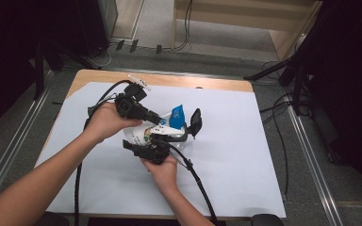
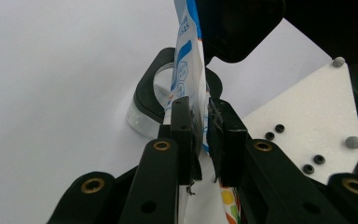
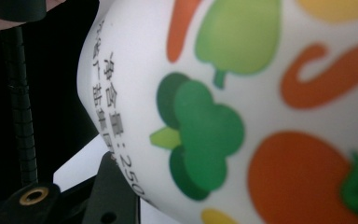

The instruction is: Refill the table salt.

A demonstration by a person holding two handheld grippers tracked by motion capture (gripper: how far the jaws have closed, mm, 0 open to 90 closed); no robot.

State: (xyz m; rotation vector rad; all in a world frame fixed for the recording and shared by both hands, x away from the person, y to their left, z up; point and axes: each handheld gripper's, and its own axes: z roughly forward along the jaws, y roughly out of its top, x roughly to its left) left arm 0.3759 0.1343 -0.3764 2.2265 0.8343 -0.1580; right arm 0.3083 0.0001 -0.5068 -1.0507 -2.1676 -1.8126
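A white pouch (image 1: pixel 143 134) printed with vegetables, blue at its top (image 1: pixel 176 114), is held up over the white sheet (image 1: pixel 245 155) between both hands. My left gripper (image 1: pixel 159 121) comes in from the left. In the left gripper view it (image 2: pixel 204 128) is shut on the pouch's blue-and-white top edge (image 2: pixel 186 56). My right gripper (image 1: pixel 176 133) reaches up from below, one black jaw standing to the right of the pouch. In the right gripper view the pouch's printed side (image 3: pixel 242 107) bulges against the one visible finger (image 3: pixel 116 186).
A clear round thing (image 2: pixel 142 119) lies on the sheet under the pouch, with a black curved piece around it. The right gripper's pale three-cornered plate (image 2: pixel 307 121) is close to my left jaws. Cables trail off the wooden table (image 1: pixel 193 82) toward the person.
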